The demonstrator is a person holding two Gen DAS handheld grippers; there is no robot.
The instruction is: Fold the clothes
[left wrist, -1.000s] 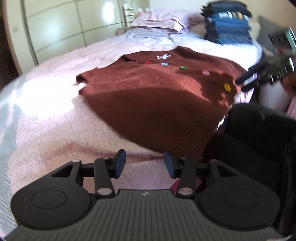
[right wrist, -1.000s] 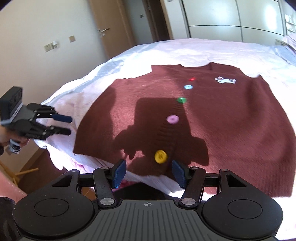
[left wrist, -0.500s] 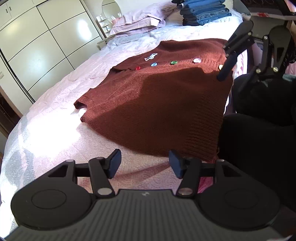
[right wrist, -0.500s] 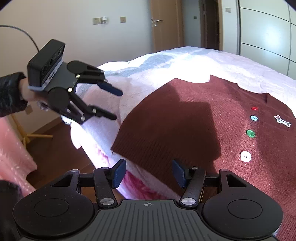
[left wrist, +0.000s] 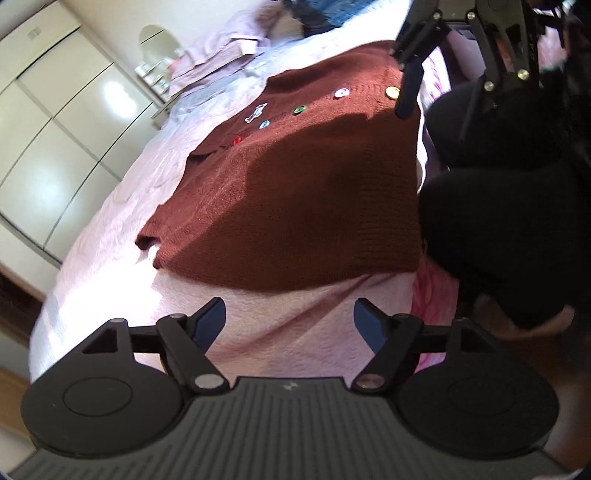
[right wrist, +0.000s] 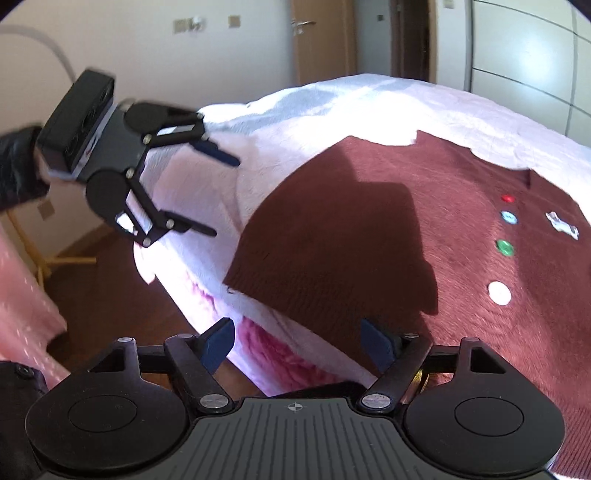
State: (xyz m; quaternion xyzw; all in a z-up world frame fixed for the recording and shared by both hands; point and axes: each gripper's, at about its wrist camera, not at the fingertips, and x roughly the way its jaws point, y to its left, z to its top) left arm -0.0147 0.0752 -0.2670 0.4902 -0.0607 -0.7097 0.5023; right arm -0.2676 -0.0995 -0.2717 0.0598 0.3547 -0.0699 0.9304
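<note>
Both the left gripper (left wrist: 289, 318) and right gripper (right wrist: 297, 341) are opening wide and empty above the hem of the flat brown cardigan (left wrist: 303, 192), apparently readying to pinch it for folding.

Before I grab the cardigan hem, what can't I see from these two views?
- Cardigan sleeves: not visible in either view.
- Yellow button: in the right wrist view, hidden behind the right tool.
- Hem's far corner: left wrist view, behind the right tool.
- Stack at the bed's head: cut off, blurred.
</note>
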